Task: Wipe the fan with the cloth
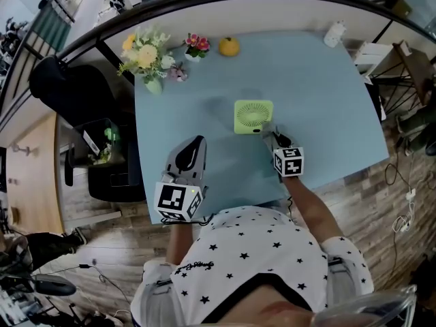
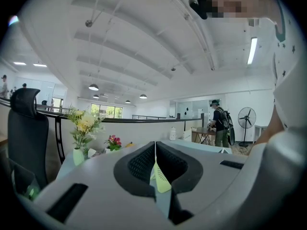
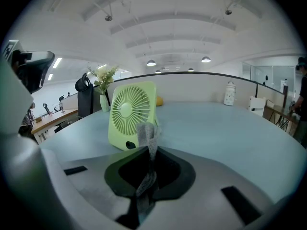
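Pale blue table [image 1: 327, 101] on a wood floor, with open office space behind.

Containers, left to right:
- One black bin [image 1: 102, 145] stands off the table's 9 o'clock edge; its contents are unclear.
- One pale green vase [image 1: 154, 85] holds yellow and white flowers [image 1: 144, 54].
- One small pot [image 1: 193, 56] holds pink flowers [image 1: 197, 43].
- One white jar [image 1: 334, 34] stands at the 1 o'clock corner; its contents are not visible.

Loose items:
- One orange fruit [image 1: 229, 46] sits just right of the pot.
- One green fan [image 1: 253, 116] stands upright near the table centre.

Grippers, two:
- Left gripper [image 1: 197, 142] is at 7 o'clock of the fan and apart from it. Its jaws are pressed together with nothing between them.
- Right gripper [image 1: 275, 135] is at 5 o'clock of the fan, close by. Its jaws pinch one grey cloth [image 3: 147, 135], whose free end rises before the fan's lower corner. Contact between cloth and fan cannot be confirmed.
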{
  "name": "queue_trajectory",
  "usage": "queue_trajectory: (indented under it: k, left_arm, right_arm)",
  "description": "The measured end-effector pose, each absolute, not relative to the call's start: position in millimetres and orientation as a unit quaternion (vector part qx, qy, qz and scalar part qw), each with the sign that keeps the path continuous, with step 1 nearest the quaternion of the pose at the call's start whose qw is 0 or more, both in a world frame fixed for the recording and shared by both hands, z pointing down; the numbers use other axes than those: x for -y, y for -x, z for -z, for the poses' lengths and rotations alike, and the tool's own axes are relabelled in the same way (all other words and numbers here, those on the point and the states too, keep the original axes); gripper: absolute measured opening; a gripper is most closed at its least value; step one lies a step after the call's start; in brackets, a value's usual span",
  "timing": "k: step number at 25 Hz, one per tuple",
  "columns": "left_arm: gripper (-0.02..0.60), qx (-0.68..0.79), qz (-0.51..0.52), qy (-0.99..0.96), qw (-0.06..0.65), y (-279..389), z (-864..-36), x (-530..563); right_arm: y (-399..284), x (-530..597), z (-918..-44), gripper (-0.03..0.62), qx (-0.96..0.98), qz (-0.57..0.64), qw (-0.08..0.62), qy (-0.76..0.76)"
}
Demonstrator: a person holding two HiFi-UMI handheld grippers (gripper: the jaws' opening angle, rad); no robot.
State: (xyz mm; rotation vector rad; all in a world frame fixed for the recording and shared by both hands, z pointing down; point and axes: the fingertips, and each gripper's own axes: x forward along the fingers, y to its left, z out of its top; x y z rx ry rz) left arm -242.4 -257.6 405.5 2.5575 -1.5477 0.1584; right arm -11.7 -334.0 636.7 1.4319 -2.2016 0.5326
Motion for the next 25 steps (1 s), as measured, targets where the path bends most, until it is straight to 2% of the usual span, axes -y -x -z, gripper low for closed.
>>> queue_trajectory:
  k: [6, 15, 25]
  left_arm:
    - [0.032, 0.516, -0.054, -0.852, 0.071, 244.0, -406.2, 259.1]
    - [0.032, 0.512, -0.057, -0.855, 0.062, 238.8, -403.5, 261.7]
    - [0.032, 0.505, -0.053, -0.859, 0.061, 234.9, -403.9, 262.0]
  right_arm:
    - [17.5, 331.9, -607.1, 0.018, 0.816, -0.194, 0.169, -0.518]
    - [17.2, 330.9, -514.8, 0.018, 0.840, -0.164, 0.049, -0.514]
    - [22.2, 310.3, -444.3, 0.018, 0.858, -0.100, -0.004, -0.503]
